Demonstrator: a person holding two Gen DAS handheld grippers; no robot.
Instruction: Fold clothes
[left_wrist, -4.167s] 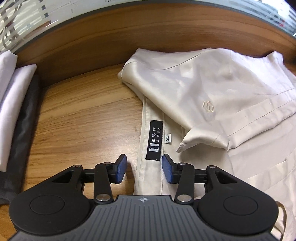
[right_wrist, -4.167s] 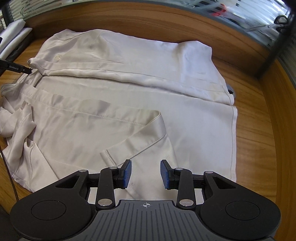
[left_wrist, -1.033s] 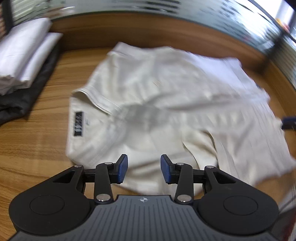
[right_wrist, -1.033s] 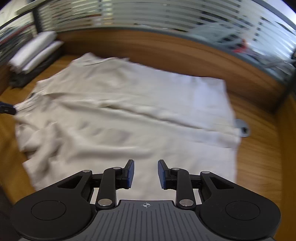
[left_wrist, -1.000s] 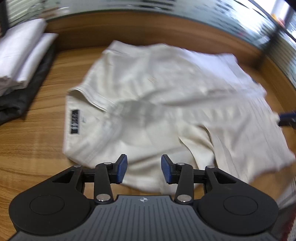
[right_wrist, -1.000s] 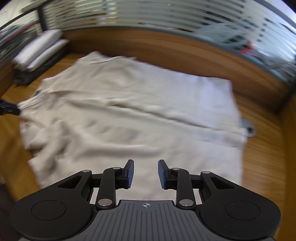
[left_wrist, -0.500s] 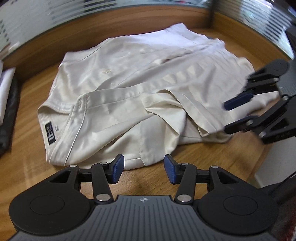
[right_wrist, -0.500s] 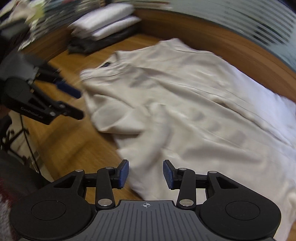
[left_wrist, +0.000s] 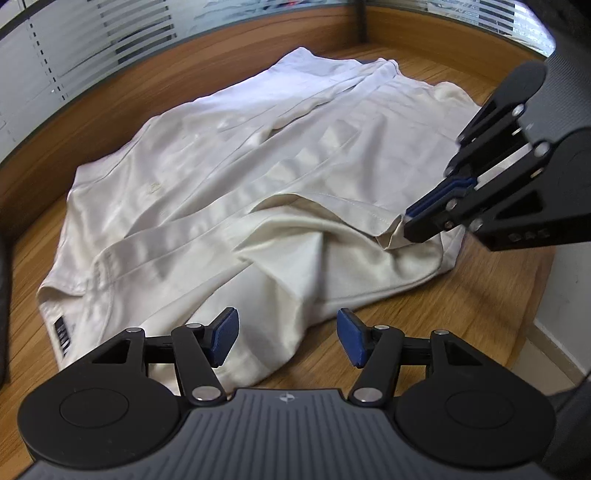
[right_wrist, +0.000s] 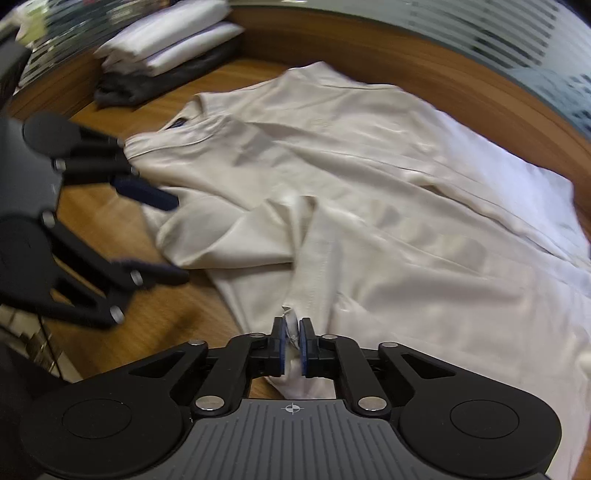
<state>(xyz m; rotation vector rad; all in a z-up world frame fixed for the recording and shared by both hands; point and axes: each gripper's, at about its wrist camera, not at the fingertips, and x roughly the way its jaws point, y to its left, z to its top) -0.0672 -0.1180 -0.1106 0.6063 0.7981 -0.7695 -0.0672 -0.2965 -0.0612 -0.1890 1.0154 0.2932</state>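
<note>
A cream shirt (left_wrist: 258, 177) is spread across the wooden table (left_wrist: 424, 332), its near side bunched. A fold of its edge is clamped between the right tongs (right_wrist: 291, 341). The left tongs (left_wrist: 286, 338) are held apart above the shirt's near hem, nothing between them. Folded clothes (right_wrist: 162, 44) are stacked at the table's far corner.

one cream shirt (left_wrist: 258, 177), two grippers, one stack of folded clothes (right_wrist: 162, 40)
</note>
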